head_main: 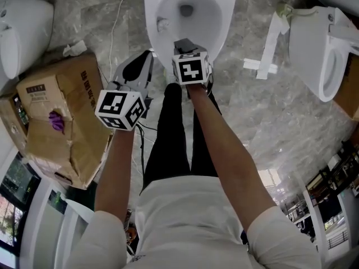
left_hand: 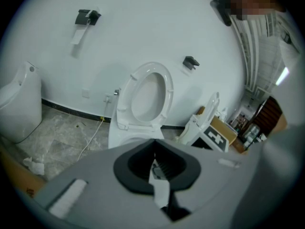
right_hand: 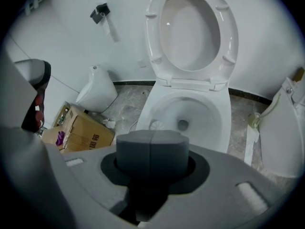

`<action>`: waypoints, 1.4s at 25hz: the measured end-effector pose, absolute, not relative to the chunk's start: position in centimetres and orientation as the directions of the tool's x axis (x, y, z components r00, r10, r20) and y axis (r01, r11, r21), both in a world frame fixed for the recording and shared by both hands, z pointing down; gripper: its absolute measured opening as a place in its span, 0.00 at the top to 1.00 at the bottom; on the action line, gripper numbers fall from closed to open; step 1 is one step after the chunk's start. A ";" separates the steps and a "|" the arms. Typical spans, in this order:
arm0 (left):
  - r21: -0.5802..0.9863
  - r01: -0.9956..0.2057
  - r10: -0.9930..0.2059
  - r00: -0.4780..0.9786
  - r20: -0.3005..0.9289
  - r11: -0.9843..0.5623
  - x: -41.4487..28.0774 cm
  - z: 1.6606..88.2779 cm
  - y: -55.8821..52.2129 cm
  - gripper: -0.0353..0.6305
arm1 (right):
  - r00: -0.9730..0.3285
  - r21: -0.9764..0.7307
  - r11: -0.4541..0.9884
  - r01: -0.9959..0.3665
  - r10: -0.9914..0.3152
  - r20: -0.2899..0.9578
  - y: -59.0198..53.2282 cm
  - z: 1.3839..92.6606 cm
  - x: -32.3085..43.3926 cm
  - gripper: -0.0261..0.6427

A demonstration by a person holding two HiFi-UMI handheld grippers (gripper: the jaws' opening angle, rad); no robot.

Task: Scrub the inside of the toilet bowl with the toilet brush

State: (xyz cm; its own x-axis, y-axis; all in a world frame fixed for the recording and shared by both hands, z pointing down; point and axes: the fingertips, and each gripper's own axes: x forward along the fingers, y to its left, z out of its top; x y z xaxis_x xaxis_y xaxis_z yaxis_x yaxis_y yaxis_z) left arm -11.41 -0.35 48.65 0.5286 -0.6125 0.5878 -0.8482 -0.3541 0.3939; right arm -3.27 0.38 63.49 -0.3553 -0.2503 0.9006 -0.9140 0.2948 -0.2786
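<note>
Toilet brush [right_hand: 153, 124] in bowl [right_hand: 224, 116], beyond right gripper [right_hand: 151, 149], left gripper [left_hand: 153, 147] aside, jaws all closed

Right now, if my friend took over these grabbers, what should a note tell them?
Right gripper: jaws together, nothing showing between them, above the toilet bowl's front rim.
Left gripper: beside the toilet's left, jaws nearly together, a thin white sliver between them; can't tell what that is.
Toilet brush: head lies inside the bowl, left side; nobody seems to hold it. The seat is up.
Done: no sign of scrubbing under way.
Left: probably grab the brush, then scrub inside the bowl.
</note>
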 end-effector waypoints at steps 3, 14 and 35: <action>0.388 -0.852 -0.614 0.523 0.591 -0.352 -11.7 48.5 -0.3 0.96 | -0.337 -0.223 0.384 -0.896 -0.262 0.904 0.4 62.8 -4.1 0.74; 0.387 -0.852 -0.616 0.523 0.589 -0.354 -11.5 48.0 -0.3 0.96 | -0.343 -0.171 0.522 -0.836 -0.252 0.905 2.9 61.6 -5.1 0.74; 0.408 -0.833 -0.599 0.552 0.580 -0.374 -7.9 48.0 -0.5 0.96 | -0.398 -0.265 0.602 -0.753 -0.096 0.912 11.1 60.5 0.8 0.74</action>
State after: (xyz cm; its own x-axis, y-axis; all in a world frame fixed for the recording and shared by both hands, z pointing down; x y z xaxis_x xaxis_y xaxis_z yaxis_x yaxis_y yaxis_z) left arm -7.94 -0.49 48.04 0.5524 -0.5990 0.5798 -0.8331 -0.3737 0.4077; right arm 0.79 11.13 60.47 -0.3981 -0.0964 0.9123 -0.7531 0.6022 -0.2650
